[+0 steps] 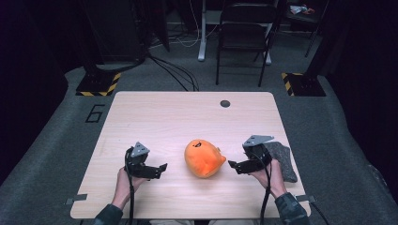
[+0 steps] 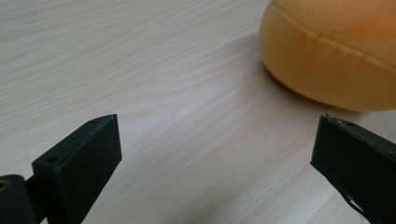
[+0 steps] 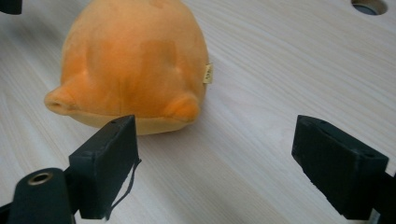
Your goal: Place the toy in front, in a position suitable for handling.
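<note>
plush toy [image 1: 203, 158]: showing bright orange, with a small dark face mark
counter [image 1: 164, 117]: showing pale wood grain
fingers [image 3: 107, 163]: showing black
cloth [image 1: 283, 157]: showing speckled grey

Fuzzy plush toy [image 1: 203, 158], matt wooden table [image 1: 164, 117]

From my remote station I can read one character: a large dark numeral "6" [image 1: 95, 113] marked on the grey floor [image 1: 56, 140], just beside the far left corner of the desk [image 1: 155, 112]. In the right gripper view, a small cream tag [image 3: 208, 73] is sewn into the side seam of the orange plush toy [image 3: 135, 60]; its print is too small for me to read.
</note>
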`<state>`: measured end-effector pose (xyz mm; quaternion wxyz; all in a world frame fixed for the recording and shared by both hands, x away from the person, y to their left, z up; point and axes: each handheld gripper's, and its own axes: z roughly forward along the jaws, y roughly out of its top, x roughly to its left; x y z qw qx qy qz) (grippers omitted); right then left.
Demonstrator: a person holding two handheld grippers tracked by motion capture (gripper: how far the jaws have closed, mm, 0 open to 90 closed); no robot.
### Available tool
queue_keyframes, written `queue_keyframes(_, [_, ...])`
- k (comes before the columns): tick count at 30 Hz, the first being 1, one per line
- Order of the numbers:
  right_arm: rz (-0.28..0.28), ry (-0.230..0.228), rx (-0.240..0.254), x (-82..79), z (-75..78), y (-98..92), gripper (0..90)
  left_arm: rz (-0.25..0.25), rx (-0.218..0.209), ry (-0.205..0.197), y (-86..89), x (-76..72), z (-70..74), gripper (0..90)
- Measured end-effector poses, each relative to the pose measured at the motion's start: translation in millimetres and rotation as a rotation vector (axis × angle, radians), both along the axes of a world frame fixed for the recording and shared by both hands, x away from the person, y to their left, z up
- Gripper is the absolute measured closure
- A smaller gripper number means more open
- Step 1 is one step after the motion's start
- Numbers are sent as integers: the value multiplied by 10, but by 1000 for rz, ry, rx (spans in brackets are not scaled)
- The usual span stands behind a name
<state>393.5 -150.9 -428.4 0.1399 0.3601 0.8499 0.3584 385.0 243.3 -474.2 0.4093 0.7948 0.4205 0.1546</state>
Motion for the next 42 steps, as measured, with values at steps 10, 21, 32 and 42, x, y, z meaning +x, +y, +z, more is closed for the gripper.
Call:
queue_keyframes(10, [51,15,-10,50,-83,176,197,-108,-44,12,-414,82,36,42])
queue_keyframes(21, [108,92,0,171,-226,342,389,-183,-74,35,-646,145,20,146])
queue_keyframes(32, [114,98,-28,173,-346,458,589,-214,-102,58,-779,135,-96,415])
queue_keyframes(42, [104,68,-21,127,-392,475,773,-219,-100,5,-840,89,-134,693])
